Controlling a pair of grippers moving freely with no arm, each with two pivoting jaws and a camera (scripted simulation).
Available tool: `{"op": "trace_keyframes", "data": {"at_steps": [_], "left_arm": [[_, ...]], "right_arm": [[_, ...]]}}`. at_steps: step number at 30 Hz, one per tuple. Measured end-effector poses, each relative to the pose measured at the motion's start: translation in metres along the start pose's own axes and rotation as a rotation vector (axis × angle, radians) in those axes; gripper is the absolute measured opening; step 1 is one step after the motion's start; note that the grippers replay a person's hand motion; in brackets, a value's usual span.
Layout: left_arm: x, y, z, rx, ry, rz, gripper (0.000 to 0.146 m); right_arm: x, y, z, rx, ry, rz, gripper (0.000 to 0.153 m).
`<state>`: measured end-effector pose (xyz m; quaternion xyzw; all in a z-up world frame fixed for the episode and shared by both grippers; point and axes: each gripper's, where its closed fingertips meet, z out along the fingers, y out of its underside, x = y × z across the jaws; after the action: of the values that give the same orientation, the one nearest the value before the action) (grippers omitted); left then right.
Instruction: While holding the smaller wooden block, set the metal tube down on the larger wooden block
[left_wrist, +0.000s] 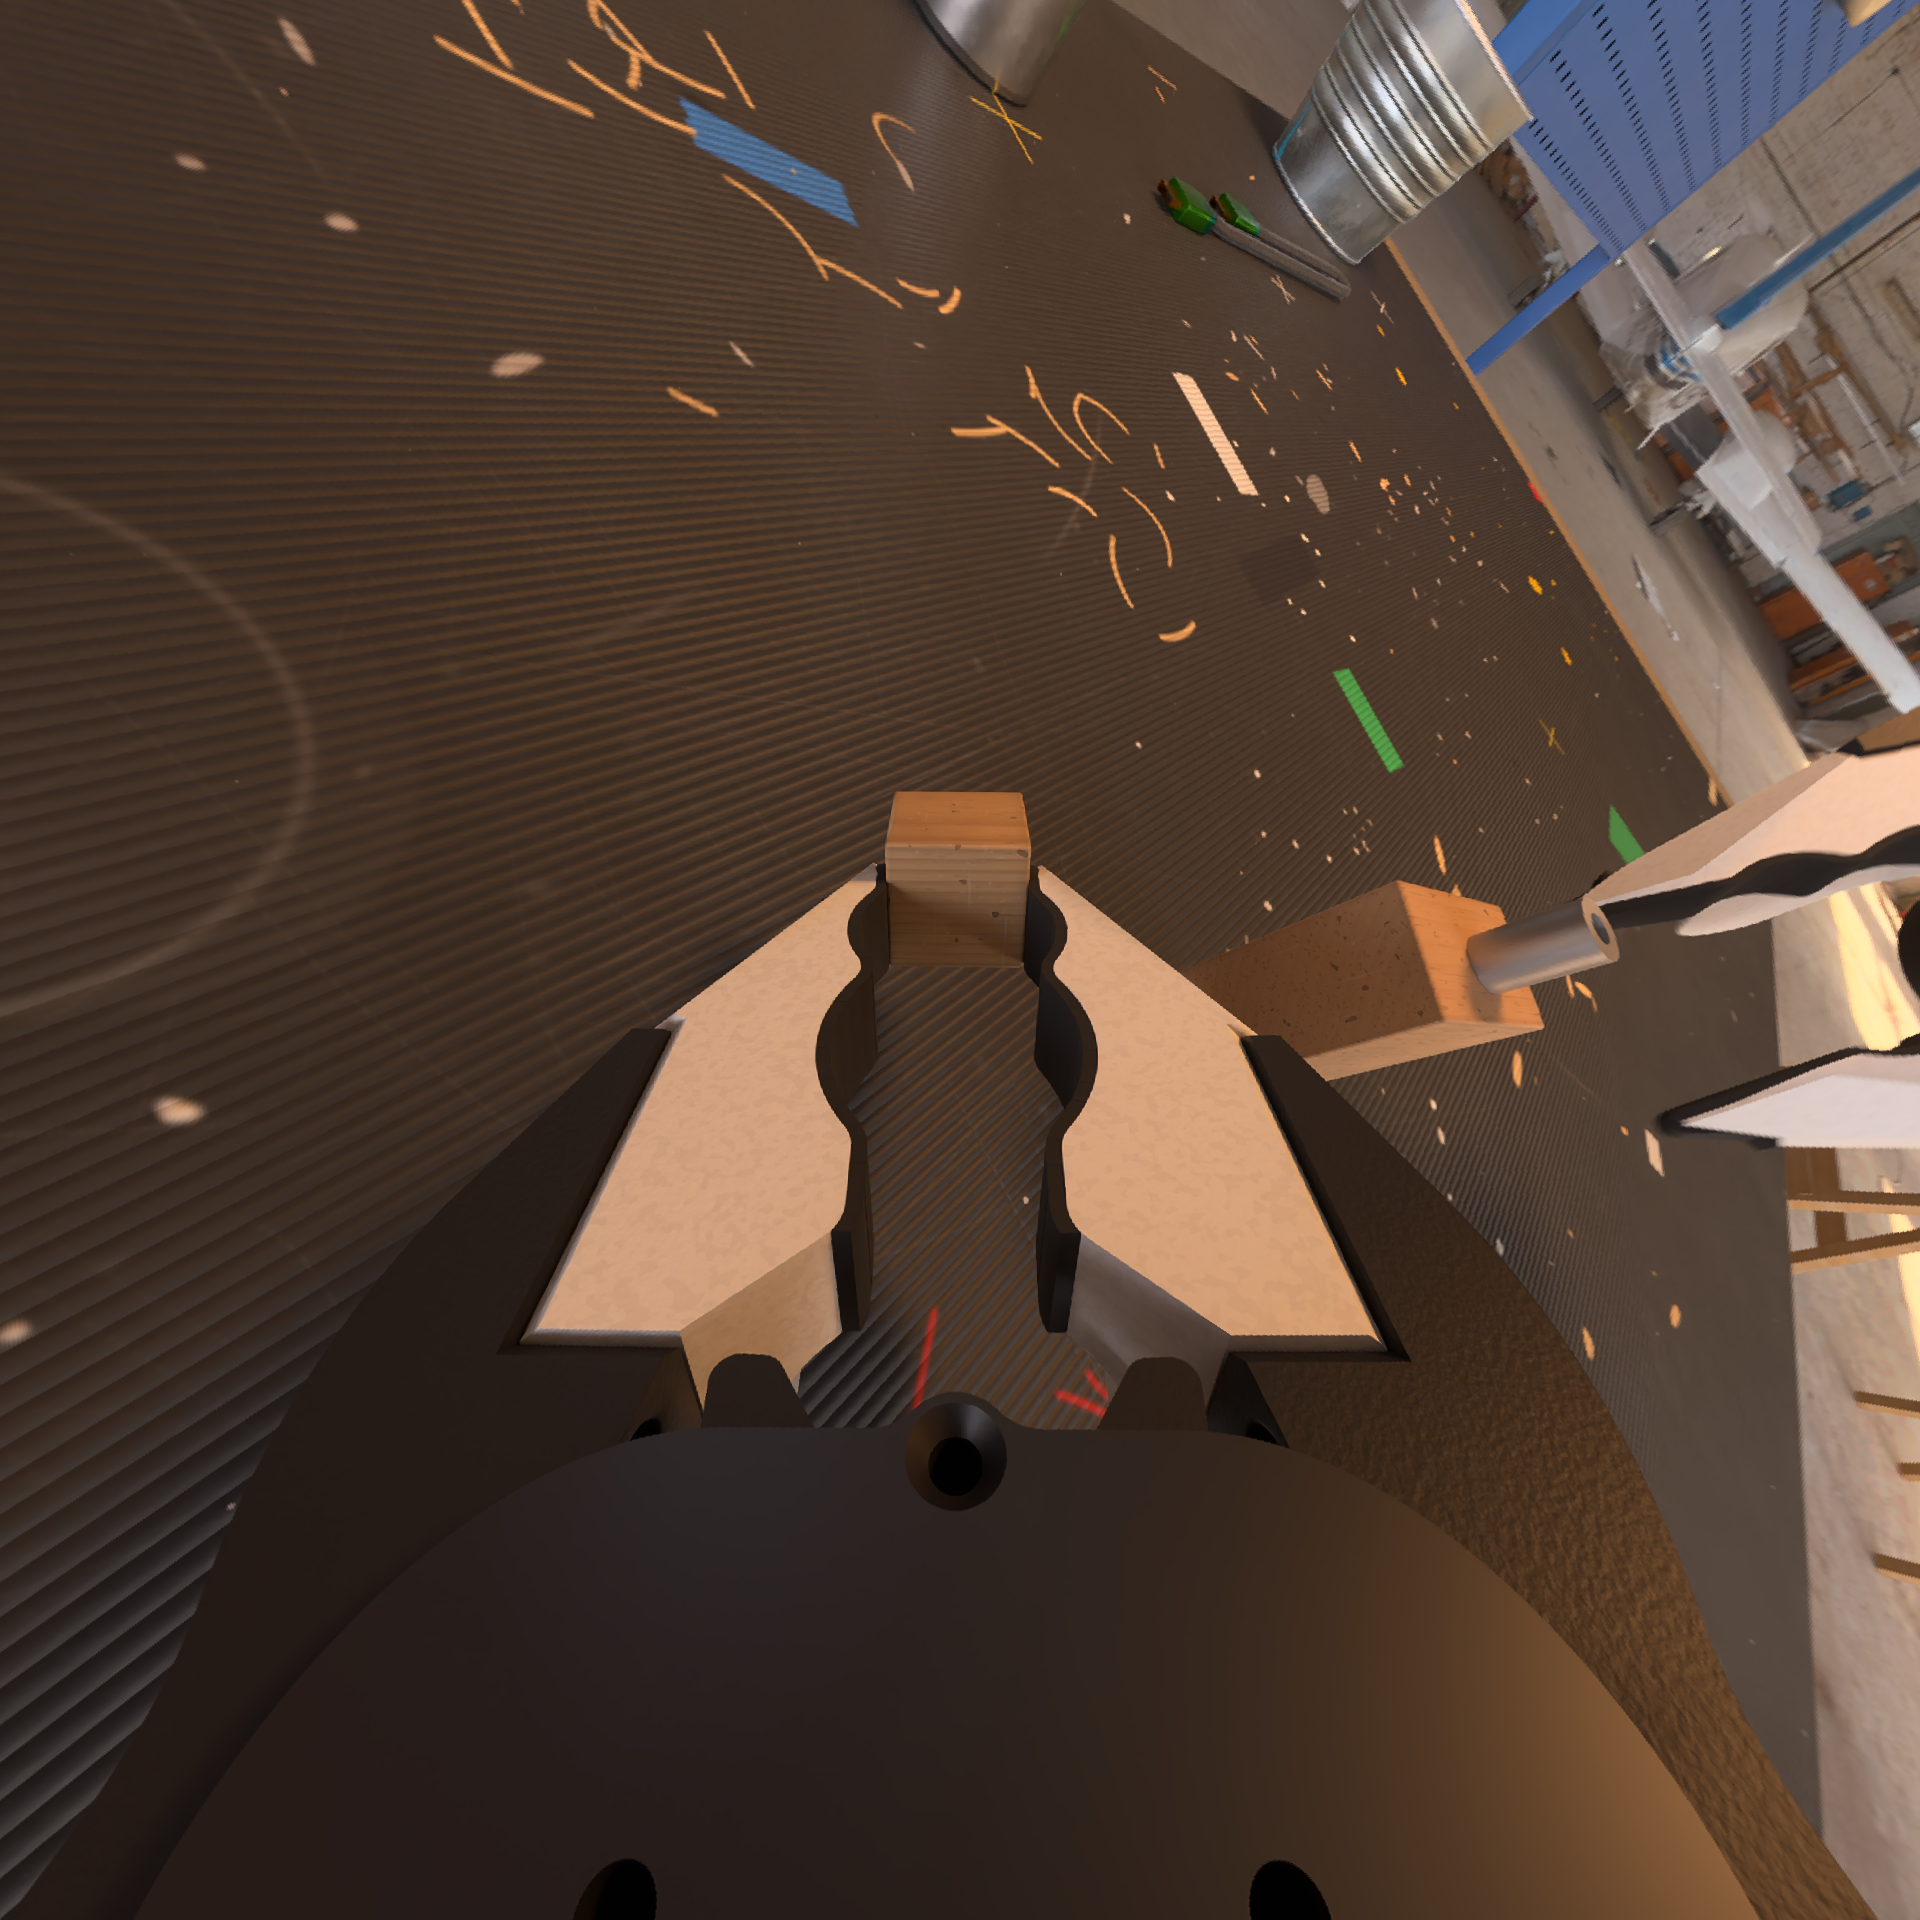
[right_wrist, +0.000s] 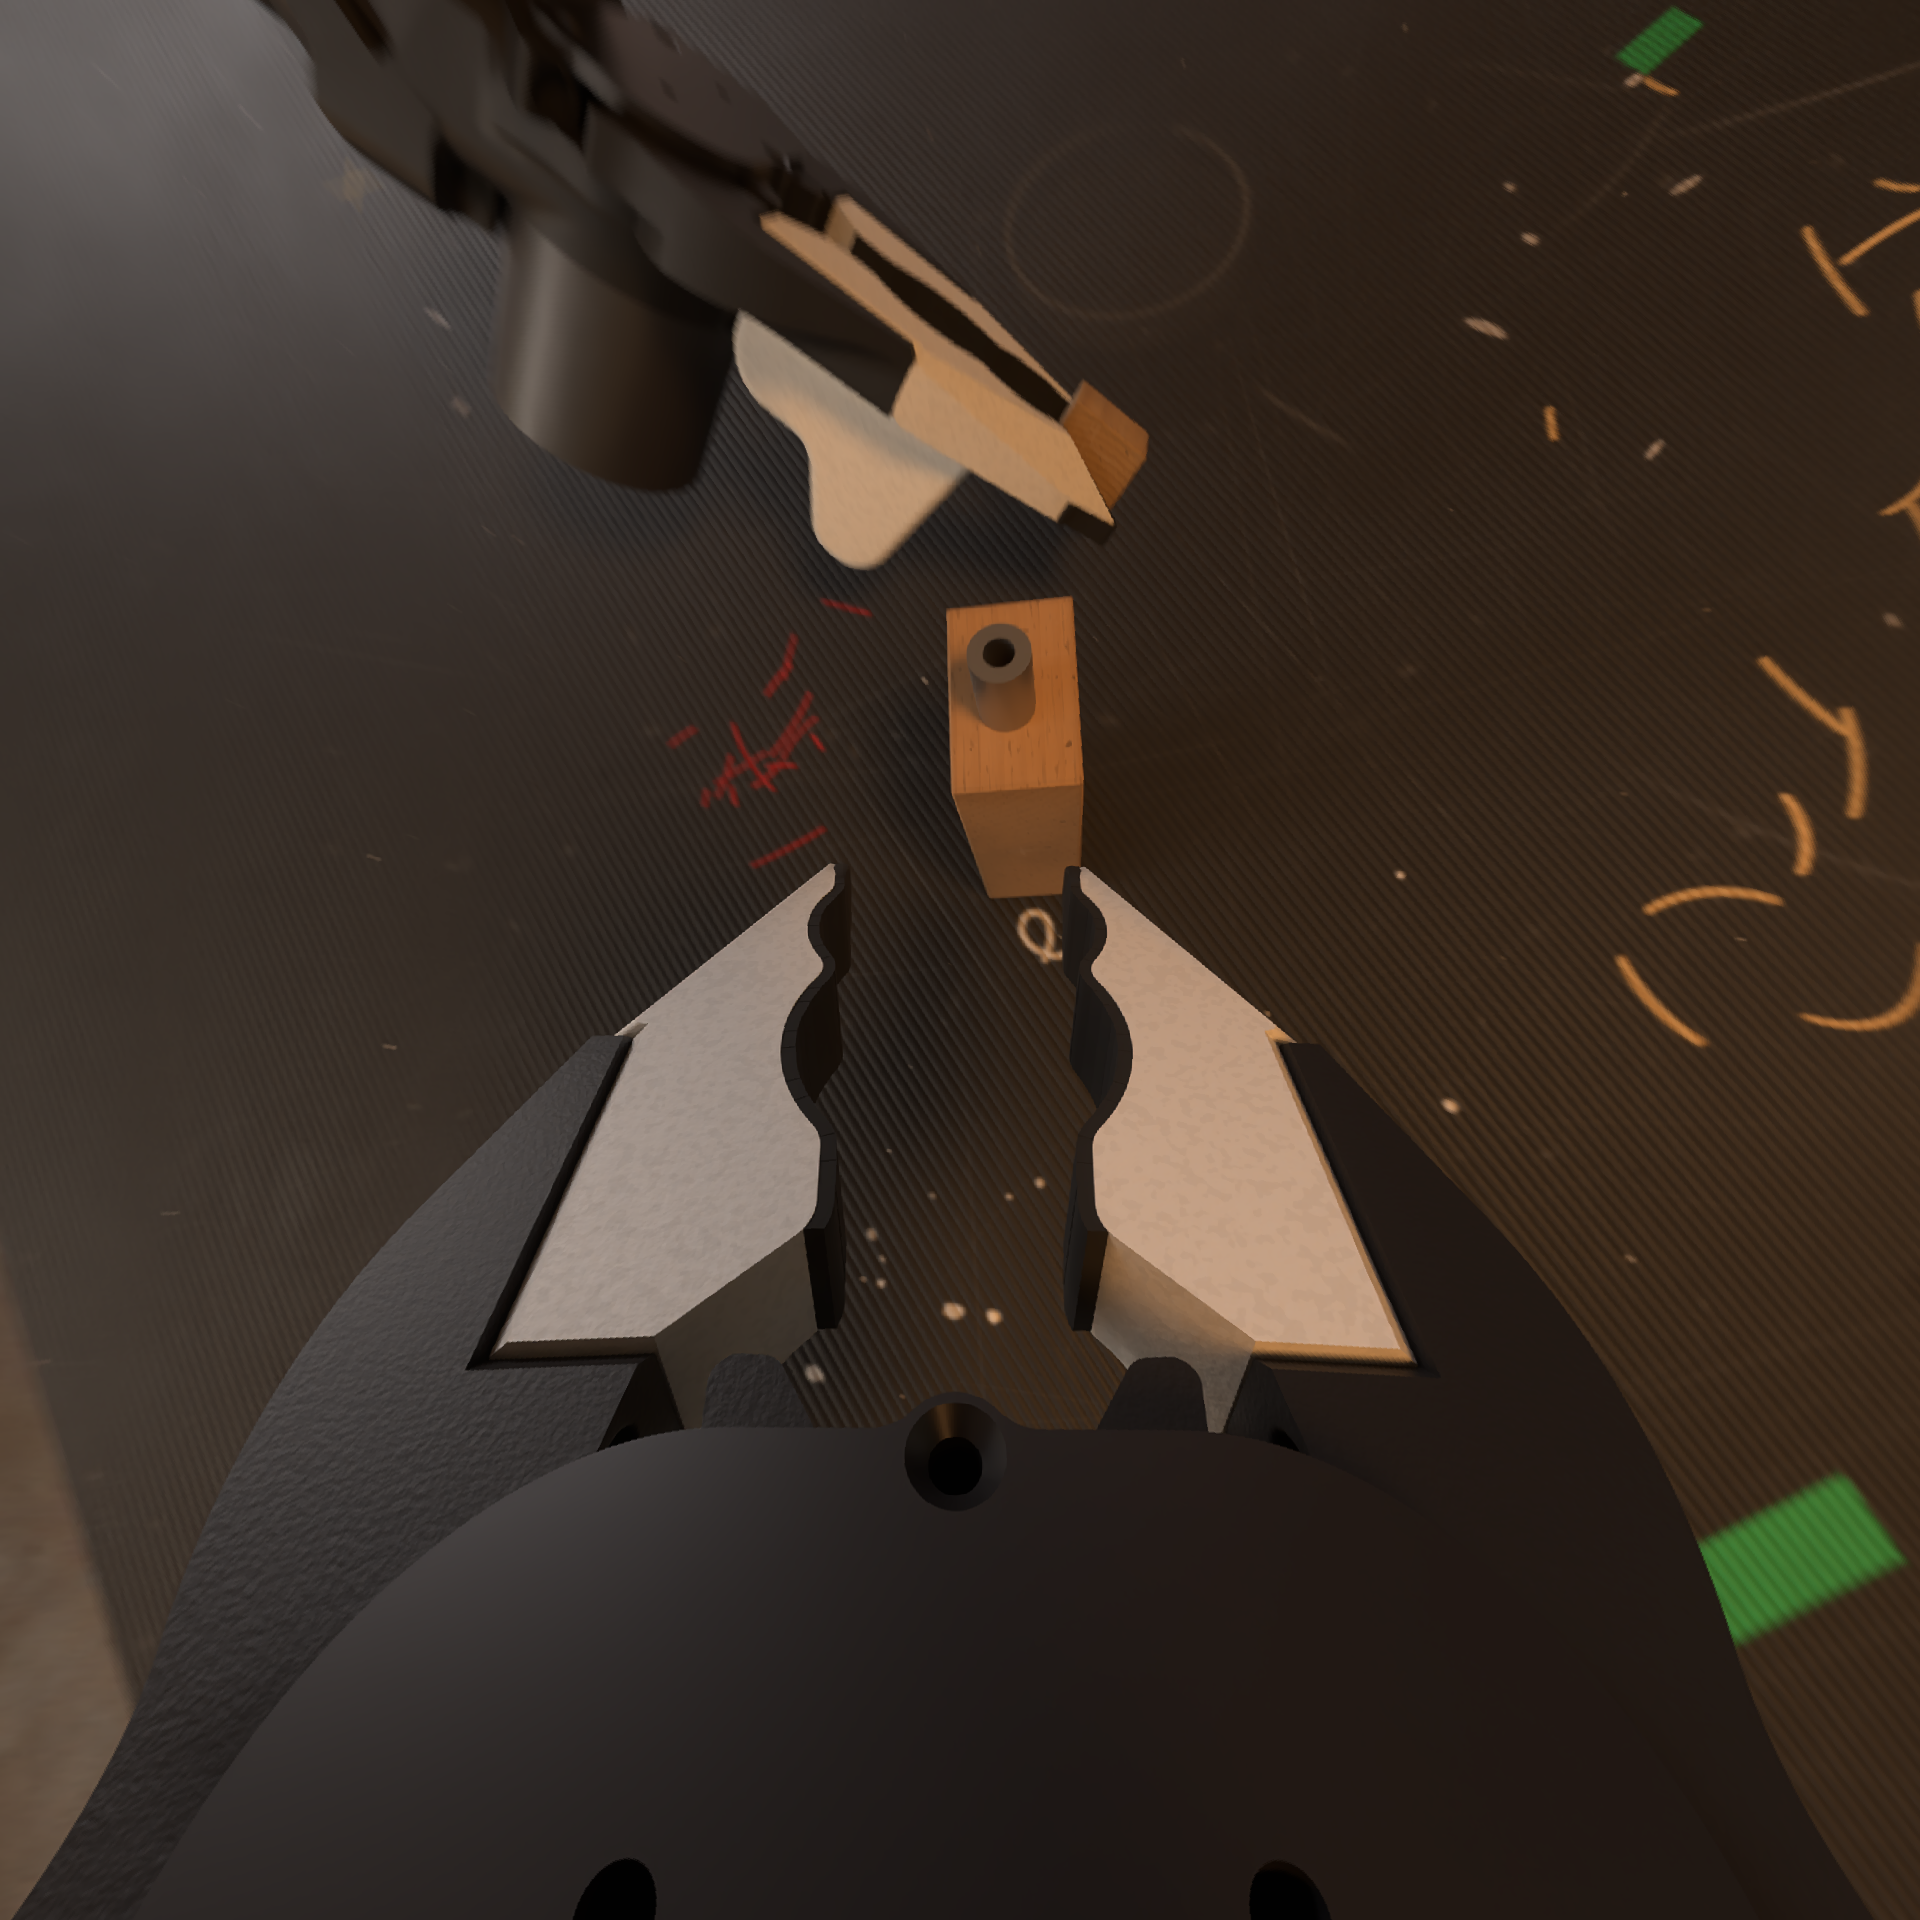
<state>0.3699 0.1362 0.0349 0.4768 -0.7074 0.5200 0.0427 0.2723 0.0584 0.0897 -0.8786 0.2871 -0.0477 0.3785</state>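
The left claw (left_wrist: 956, 883) grips the small cubic wooden block (left_wrist: 957, 878); the right claw (right_wrist: 956, 883) hangs spread and empty above the short grey metal tube (right_wrist: 1000, 681), which stands upright on the larger oblong wooden block (right_wrist: 1023, 790).

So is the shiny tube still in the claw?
No: the metal tube stands on the larger wooden block, and the right gripper is open and apart from it.
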Motion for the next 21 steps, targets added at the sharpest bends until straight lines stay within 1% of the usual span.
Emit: {"op": "trace_keyframes", "data": {"at_steps": [2,4,7,10,12,14,17,18,19,21], "left_arm": [[0.0,0.001,0.0,-0.004,0.012,-0.018,0.025],[0.0,0.001,-0.001,-0.004,0.02,-0.027,0.025],[0.0,0.001,-0.001,-0.005,0.025,-0.027,0.025],[0.001,0.001,-0.001,-0.006,0.029,-0.015,0.025],[0.001,0.001,-0.001,-0.004,0.027,-0.01,0.025],[0.001,0.001,-0.001,-0.005,0.027,-0.01,0.025],[0.001,0.001,-0.001,-0.005,0.028,-0.011,0.025],[0.002,0.002,-0.001,-0.006,0.029,-0.009,0.025],[0.002,0.002,-0.001,-0.007,0.029,-0.007,0.025],[0.002,0.002,-0.001,-0.008,0.024,-0.001,0.025]], "right_arm": [[0.002,0.005,0.004,-0.034,0.08,-0.05,0.041],[0.007,0.009,0.001,-0.042,0.113,-0.051,0.042],[0.016,0.014,-0.007,-0.053,0.175,-0.057,0.053],[0.025,0.022,-0.011,-0.095,0.308,-0.101,0.071],[0.029,0.031,-0.015,-0.139,0.378,-0.121,0.078],[0.033,0.041,-0.02,-0.18,0.41,-0.133,0.079],[0.041,0.046,-0.036,-0.191,0.503,-0.201,0.081],[0.042,0.047,-0.04,-0.191,0.508,-0.198,0.08],[0.041,0.049,-0.041,-0.193,0.483,-0.174,0.08],[0.036,0.052,-0.037,-0.181,0.387,-0.097,0.08]]}}
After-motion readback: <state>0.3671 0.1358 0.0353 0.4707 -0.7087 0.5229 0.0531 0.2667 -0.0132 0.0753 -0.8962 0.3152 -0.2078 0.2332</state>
